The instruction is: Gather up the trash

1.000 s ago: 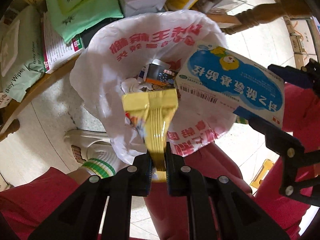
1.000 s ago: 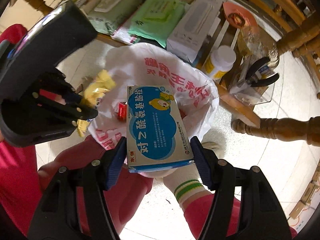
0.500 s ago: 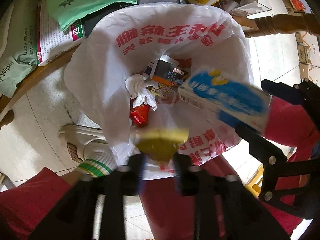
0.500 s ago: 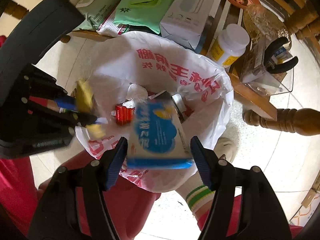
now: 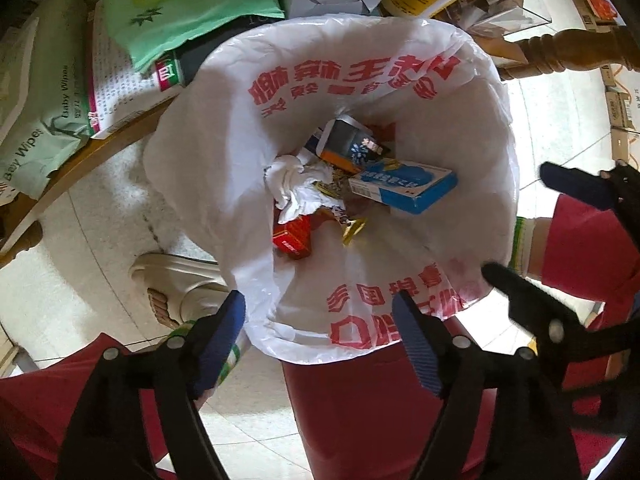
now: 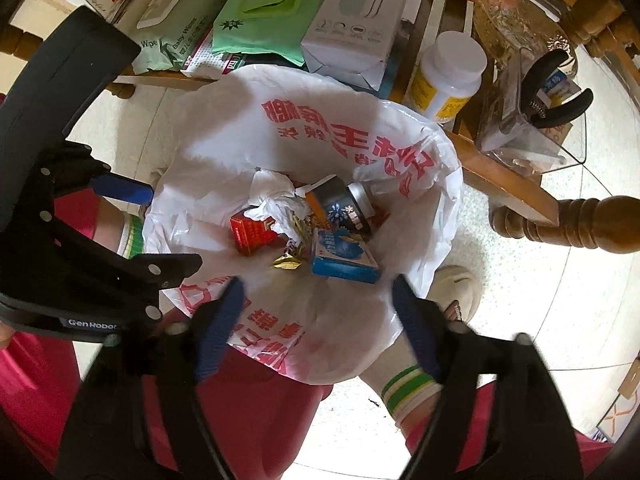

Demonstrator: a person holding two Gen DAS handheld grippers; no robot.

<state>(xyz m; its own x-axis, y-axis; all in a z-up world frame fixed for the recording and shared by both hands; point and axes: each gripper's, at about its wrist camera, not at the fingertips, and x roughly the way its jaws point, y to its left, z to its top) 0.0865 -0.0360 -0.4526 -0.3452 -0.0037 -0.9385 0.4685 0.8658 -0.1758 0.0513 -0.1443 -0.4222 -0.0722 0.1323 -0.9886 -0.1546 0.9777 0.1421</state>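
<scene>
The blue-and-white cardboard medicine box lies inside the white plastic bin bag with red lettering, beside a crumpled white tissue, a small red carton and what looks like a folded yellow wrapper; above the bag's rim, the left gripper and right gripper have just been opening, their fingers spread with nothing between them.
</scene>
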